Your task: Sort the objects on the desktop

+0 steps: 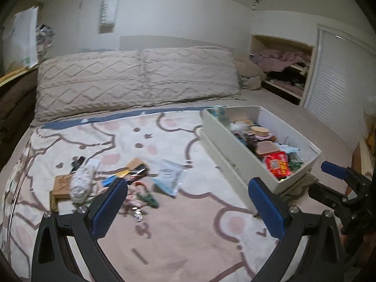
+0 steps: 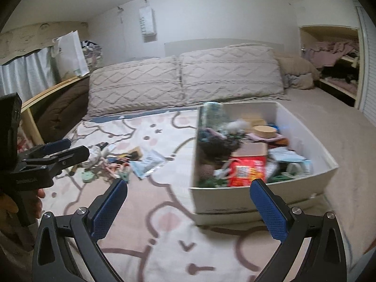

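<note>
Left wrist view: my left claw (image 1: 188, 208) and right claw (image 2: 189, 208) hover spread, empty, beside the white box (image 1: 237, 162).

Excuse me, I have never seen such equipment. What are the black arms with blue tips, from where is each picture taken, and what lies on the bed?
A person holds two hand tools, each a black two-finger gripper with blue pads and its own camera. One picture looks along the left gripper, the other along the right gripper. Both stand open and hold nothing. On the pink cartoon-print blanket lies a loose pile of small items, among them a clear plastic packet. Beside it stands a white rectangular box, already full of things, including a red snack packet.
</note>
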`<state>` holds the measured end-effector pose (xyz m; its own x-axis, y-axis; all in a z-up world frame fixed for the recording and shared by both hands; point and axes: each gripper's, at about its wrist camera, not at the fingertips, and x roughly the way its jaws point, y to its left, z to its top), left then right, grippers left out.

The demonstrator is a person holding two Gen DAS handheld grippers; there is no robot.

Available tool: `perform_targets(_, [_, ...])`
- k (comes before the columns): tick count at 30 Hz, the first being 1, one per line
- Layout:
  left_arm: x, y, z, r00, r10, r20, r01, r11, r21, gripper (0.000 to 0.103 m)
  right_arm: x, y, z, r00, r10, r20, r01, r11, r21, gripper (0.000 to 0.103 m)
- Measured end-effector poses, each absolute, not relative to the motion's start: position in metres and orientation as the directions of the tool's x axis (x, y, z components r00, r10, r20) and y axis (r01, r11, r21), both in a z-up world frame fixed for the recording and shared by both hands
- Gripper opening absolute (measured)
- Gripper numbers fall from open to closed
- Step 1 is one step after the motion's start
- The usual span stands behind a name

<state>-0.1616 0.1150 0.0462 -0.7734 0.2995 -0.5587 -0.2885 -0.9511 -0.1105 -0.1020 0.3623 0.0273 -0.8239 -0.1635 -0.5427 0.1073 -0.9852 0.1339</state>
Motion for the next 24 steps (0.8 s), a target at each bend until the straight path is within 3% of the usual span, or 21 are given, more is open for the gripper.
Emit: perform_targets(24, [-0.172,-0.003,0.021,-0.815,0.124,-0.565,-0.084,-0.992,-0.097,0.103,-0.153,0.254,0.012,-0.782,-0.279,-0.557,0.222,-0.960,0.169,0.103])
